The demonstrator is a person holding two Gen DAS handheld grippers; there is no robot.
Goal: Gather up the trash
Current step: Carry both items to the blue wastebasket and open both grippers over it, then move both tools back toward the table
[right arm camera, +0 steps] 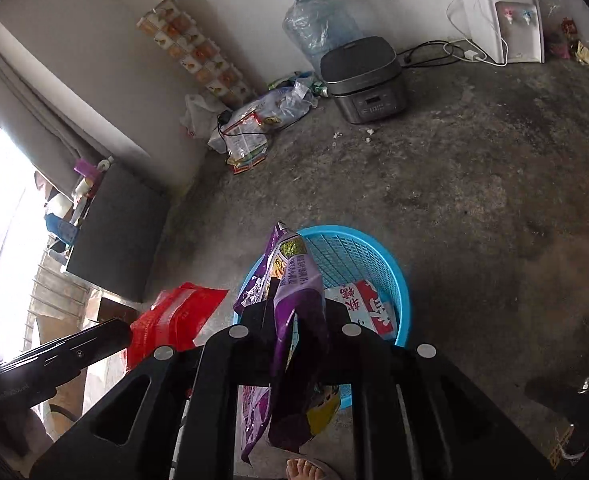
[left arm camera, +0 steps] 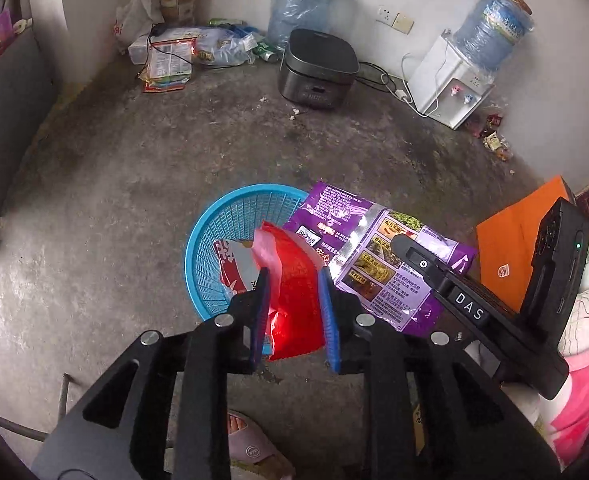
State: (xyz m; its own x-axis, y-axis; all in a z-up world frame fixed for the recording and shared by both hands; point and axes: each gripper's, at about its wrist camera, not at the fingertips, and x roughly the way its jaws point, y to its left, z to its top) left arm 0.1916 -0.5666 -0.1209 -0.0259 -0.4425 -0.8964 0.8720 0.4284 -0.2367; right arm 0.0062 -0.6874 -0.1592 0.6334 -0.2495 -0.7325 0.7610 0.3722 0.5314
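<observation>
Two wrist views over a bare concrete floor (left arm camera: 134, 200).

Left wrist view: the left gripper (left arm camera: 294, 312) points steeply down, its blue pads (left arm camera: 328, 316) parted, with a red wrapper (left arm camera: 294, 304) hanging between them; the right pad lies at the wrapper's edge, while a gap shows beside the left pad, so a firm grip cannot be told. A blue mesh basket (left arm camera: 230, 216) stands just beyond, holding a red-and-white packet (left arm camera: 232, 264). To the right, the right gripper (left arm camera: 426, 266) carries a purple snack bag (left arm camera: 374, 256) over the basket's right rim. Far off stand a dark rice cooker (left arm camera: 318, 68), a water jug (left arm camera: 300, 4) and a white dispenser (left arm camera: 446, 84), with litter (left arm camera: 170, 60) at far left.

Right wrist view: the purple snack bag (right arm camera: 294, 320) hangs, creased, between the partly opened fingers of the right gripper (right arm camera: 296, 308), above the basket (right arm camera: 374, 256); whether the pads still press it cannot be told. The red wrapper (right arm camera: 174, 316) shows at near left, ahead of the left gripper (right arm camera: 110, 338).
</observation>
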